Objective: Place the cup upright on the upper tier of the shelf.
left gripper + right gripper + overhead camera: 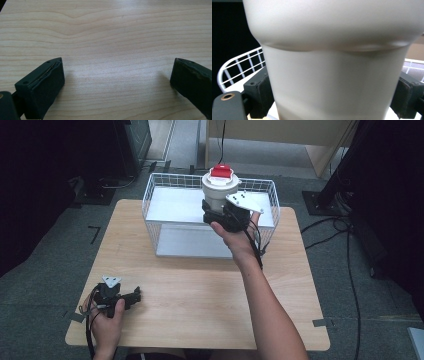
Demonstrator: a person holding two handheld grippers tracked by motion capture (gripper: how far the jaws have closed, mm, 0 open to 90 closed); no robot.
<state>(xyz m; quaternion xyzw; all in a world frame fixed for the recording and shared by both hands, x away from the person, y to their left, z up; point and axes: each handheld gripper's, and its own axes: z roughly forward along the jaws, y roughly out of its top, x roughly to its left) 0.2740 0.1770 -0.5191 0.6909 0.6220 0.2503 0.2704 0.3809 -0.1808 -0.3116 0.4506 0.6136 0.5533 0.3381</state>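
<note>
You held the upright cup [220, 190] clamped in your right gripper [221, 216], apparently above the basket [150, 200] (left gripper [131, 297] gaped, idle).

1. The right forearm stretches forward and slightly left, its hand [236, 232] wrapped around the right gripper [218, 215] from behind.
2. The right gripper's fingers [259, 95] press inward, clamped on something between them.
3. The left hand [107, 317] holds the left gripper [131, 298] low, fingers [43, 87] spread wide apart.
</note>
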